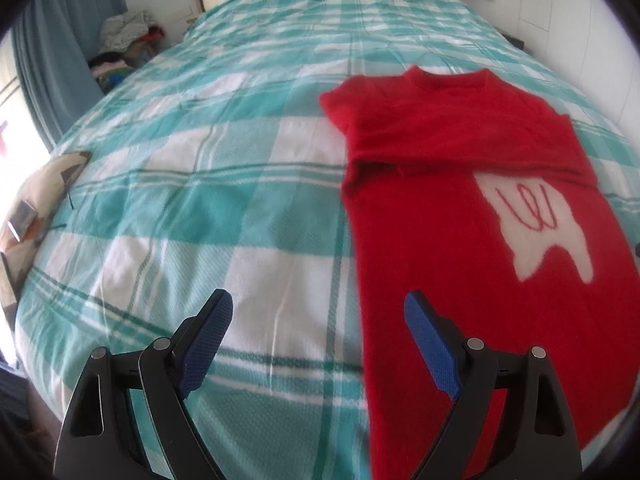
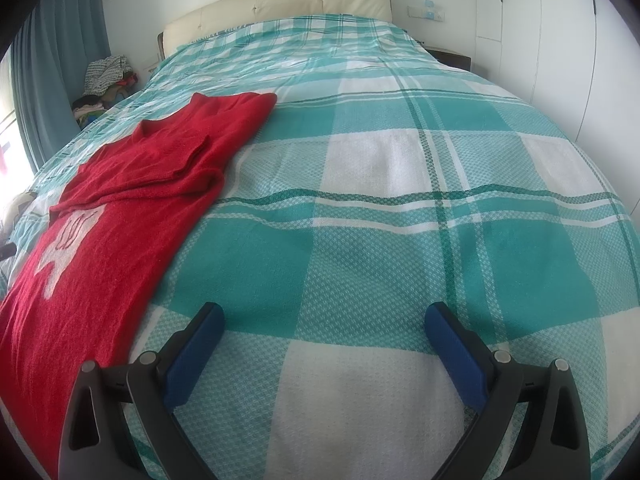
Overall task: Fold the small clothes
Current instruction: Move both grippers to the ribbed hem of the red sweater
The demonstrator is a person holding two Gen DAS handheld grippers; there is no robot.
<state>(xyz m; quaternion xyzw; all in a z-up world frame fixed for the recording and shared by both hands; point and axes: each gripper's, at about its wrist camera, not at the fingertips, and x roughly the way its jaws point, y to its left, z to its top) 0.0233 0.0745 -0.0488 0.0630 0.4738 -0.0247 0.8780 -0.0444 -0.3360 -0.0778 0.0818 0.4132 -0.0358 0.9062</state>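
- The left gripper (image 1: 319, 300) hangs over the bed with its blue-padded fingers (image 1: 430, 346) spread wide and nothing between them; its right finger is over the near edge of the red sweater (image 1: 460, 248), though whether it touches the knit cannot be told.
- The right gripper (image 2: 324, 314) is likewise spread wide and holds nothing, poised above bare bedspread (image 2: 400, 208) just to the right of the sweater (image 2: 100, 216).
- The surface is a bed covered with a teal-and-white checked cloth of coarse weave, lightly creased, with thin dark green lines running through the checks.
- The sweater lies flat on the bedspread, hem toward the cameras and neck away, with both sleeves folded in across the chest so the body forms a long narrow strip.
- A white patch (image 1: 536, 224) with looping red stitching shows on the front below the folded sleeves; its shape is hard to read, and the fisheye edge cuts off the near hem.
- At the left bed edge lies a small beige object (image 1: 44, 196), too warped to identify.
- Farther back stand a cream padded headboard (image 2: 288, 4), a heap of clothes (image 2: 106, 80) beside the bed on the left, blue curtains (image 2: 60, 48) and white wardrobe doors (image 2: 560, 40) on the right.
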